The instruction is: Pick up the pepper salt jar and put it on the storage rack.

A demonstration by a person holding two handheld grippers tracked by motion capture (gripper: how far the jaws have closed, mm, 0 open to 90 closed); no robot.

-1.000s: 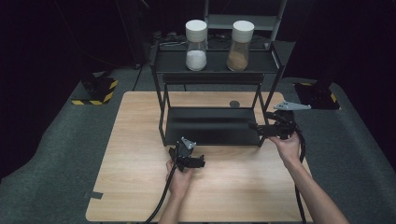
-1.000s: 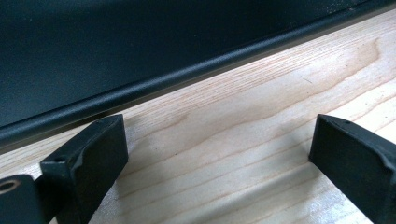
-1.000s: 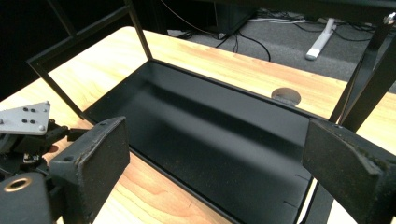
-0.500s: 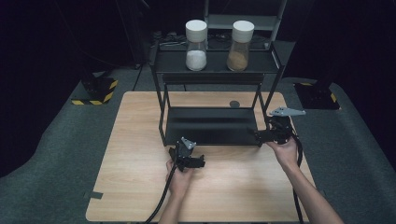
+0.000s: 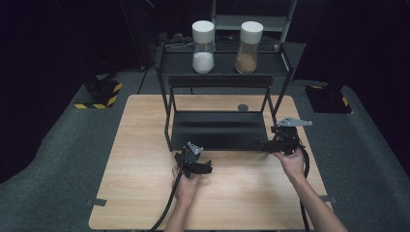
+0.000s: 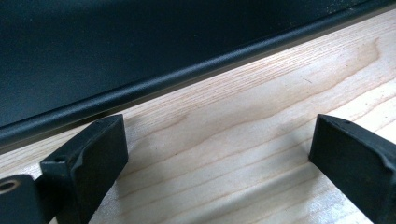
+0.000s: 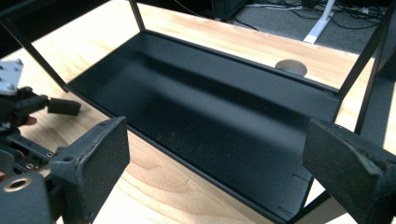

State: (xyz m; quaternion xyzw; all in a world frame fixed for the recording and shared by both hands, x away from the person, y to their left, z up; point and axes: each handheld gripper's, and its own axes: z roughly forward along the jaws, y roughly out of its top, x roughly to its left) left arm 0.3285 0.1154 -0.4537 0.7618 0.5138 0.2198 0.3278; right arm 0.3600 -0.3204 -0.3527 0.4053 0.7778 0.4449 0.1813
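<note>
On the wooden worktop point(image 5: 145, 193), in front of a black two-tier metal rack point(image 5: 220, 130), I hold a pair of tongs in each hand. My left tongs point(image 5: 205, 169) rest low on the wood just before the rack's front edge, jaws spread wide with nothing but bare grain between them, as the left gripper view shows. My right tongs point(image 5: 261, 143) sit at the rack's front right corner, pointing in across its lower shelf point(image 7: 210, 116); their jaws too stand wide apart and pinch nothing, the dark, bare shelf showing between them in the right gripper view. On the rack's top shelf point(image 5: 222, 67), well apart from both tongs, stand two clear jars with white lids: one of white powder point(image 5: 203, 41), one of brown powder point(image 5: 249, 41), side by side.
</note>
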